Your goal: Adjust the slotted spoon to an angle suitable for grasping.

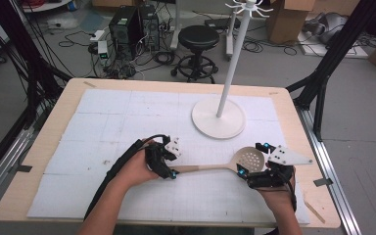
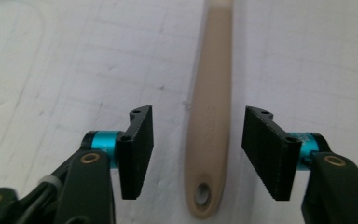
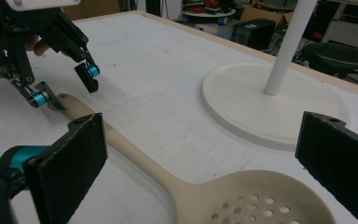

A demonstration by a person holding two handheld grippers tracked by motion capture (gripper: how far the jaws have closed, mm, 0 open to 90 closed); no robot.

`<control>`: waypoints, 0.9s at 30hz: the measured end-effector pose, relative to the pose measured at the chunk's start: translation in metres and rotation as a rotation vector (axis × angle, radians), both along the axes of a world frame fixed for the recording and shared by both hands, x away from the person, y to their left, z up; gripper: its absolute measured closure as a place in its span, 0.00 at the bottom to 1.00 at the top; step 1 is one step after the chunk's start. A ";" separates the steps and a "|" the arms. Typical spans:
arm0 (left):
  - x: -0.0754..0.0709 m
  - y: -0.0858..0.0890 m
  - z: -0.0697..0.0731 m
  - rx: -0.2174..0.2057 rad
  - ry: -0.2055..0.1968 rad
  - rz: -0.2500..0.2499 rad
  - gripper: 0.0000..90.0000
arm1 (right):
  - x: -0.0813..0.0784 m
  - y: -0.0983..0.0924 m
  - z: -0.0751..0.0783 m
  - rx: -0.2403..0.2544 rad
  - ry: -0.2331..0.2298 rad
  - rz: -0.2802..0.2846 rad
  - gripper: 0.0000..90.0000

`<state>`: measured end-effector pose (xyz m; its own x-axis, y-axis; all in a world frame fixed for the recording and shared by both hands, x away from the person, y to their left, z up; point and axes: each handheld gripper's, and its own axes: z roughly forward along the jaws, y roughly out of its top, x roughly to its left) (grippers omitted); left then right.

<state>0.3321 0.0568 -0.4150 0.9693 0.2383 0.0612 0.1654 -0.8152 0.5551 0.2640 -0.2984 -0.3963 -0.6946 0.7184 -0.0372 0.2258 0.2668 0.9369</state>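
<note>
A beige slotted spoon point(image 1: 225, 165) lies flat on the white mat, its handle pointing left and its perforated bowl point(image 3: 256, 200) to the right. My left gripper point(image 1: 172, 172) is open over the handle's end, one jaw on each side of the handle point(image 2: 208, 140) with its hanging hole; neither jaw touches it. My right gripper point(image 1: 254, 169) is open wide around the bowl, the jaws clear of it on both sides. From the right gripper view the left gripper point(image 3: 65, 86) straddles the handle tip.
A white stand with a round base point(image 1: 219, 119) and tall pole point(image 1: 232, 63) rises just behind the spoon's bowl. The wooden table point(image 1: 44, 147) carries the white mat point(image 1: 103, 127). A stool point(image 1: 198, 39) and computers stand on the floor beyond.
</note>
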 end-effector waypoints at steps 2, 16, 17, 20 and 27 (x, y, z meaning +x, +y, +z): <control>-0.003 0.007 -0.003 0.000 -0.005 0.017 0.46 | 0.000 0.001 -0.001 0.001 0.005 0.001 0.01; 0.011 0.022 -0.012 -0.043 -0.087 0.166 0.45 | 0.001 0.003 -0.003 -0.008 0.020 0.007 0.01; 0.011 0.022 -0.012 -0.043 -0.087 0.166 0.45 | 0.001 0.003 -0.004 -0.008 0.022 0.006 0.01; 0.020 0.023 -0.012 -0.085 -0.097 0.214 0.45 | 0.001 0.003 -0.004 -0.006 0.023 0.005 0.01; 0.030 0.020 -0.012 -0.115 -0.099 0.239 0.45 | 0.002 0.004 -0.005 -0.015 0.020 0.010 0.01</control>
